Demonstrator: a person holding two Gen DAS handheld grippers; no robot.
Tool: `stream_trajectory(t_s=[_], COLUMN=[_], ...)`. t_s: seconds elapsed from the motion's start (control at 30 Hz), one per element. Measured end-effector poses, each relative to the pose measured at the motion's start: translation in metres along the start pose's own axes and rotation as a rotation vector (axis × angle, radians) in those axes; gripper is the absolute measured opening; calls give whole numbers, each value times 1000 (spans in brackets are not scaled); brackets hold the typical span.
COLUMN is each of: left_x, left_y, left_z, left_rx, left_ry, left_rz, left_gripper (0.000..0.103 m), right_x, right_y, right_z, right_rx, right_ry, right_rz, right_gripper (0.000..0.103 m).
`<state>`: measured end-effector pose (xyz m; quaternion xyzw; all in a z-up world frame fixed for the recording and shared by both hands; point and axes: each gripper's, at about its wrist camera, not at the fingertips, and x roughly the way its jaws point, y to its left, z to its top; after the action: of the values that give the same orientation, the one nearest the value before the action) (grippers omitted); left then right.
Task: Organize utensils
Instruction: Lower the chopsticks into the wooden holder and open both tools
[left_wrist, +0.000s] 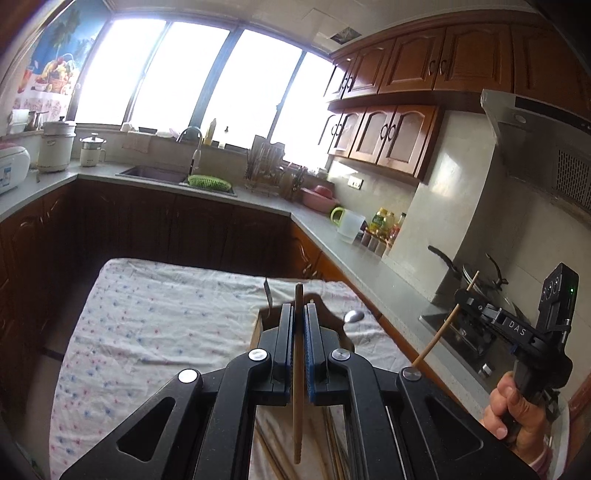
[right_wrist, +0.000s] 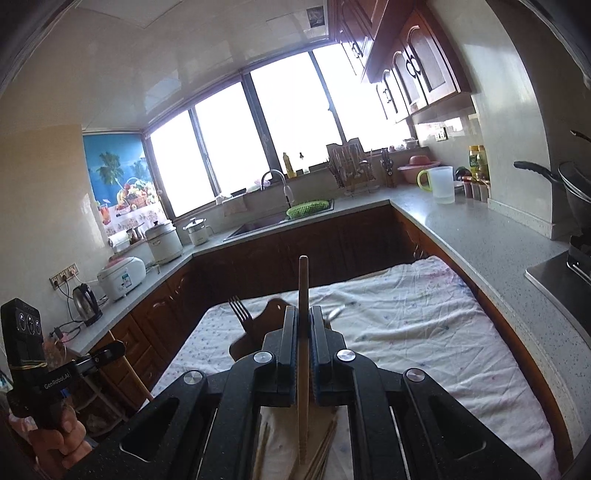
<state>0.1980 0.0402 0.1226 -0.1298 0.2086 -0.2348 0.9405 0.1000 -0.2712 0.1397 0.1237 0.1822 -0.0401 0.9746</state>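
- In the left wrist view, your left hand-held gripper (left_wrist: 299, 314) is closed on a wooden chopstick (left_wrist: 297, 369); its blue pads press the stick from both sides, and the stick stands almost upright, its top above the fingertips.
- Just behind the fingertips you see a wooden holder (left_wrist: 258, 325), with a fork (left_wrist: 268, 291) standing to its left and a spoon (left_wrist: 354, 316) to its right.
- Under the gripper lie more chopsticks (left_wrist: 332, 439) on the flowered cloth (left_wrist: 155, 325) that covers the worktop.
- Far to the right, your right hand-held gripper (left_wrist: 461, 297) grips a second chopstick (left_wrist: 445, 325), tilted.
- In the right wrist view, the right hand-held gripper (right_wrist: 303, 312) is closed on that chopstick (right_wrist: 303, 350), which is upright here, its tip well above the fingers.
- The fork (right_wrist: 240, 314) and the holder (right_wrist: 273, 314) are just to the left, behind the fingers; loose chopsticks (right_wrist: 325, 443) lie below.
- At the far left, the left hand-held gripper (right_wrist: 110, 350) is only partly in sight; from here I cannot tell its opening.
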Motion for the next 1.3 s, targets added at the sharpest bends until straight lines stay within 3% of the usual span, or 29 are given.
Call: stream_trajectory(t_s=[0.23,0.43,0.63,0.83,1.07,1.3], left_x=[34,89,136,164,174,166], left_y=[-1,11,29,31,42,44], left_z=[47,42,21,-9,-17,-15], left_rx=[5,-25,-95,-70,-68,-67], left_ry=[-120,-135,-127,-73,-19,-11], left_rz=[17,55,68,92,81,74], left_gripper=[3,3,3,3,5,5], right_x=[33,70,96,118,135,136], right_y=[4,0,-5,-15,-24,-22], right_z=[43,50,32,-1,-28,-26], right_rx=[40,45,32,47,55,46], right_ry=[-95,-109,-92,-34,51,73], right_rz=[12,-4,-29,-41,-57,-60], right_gripper=[6,6,6,6,6,6])
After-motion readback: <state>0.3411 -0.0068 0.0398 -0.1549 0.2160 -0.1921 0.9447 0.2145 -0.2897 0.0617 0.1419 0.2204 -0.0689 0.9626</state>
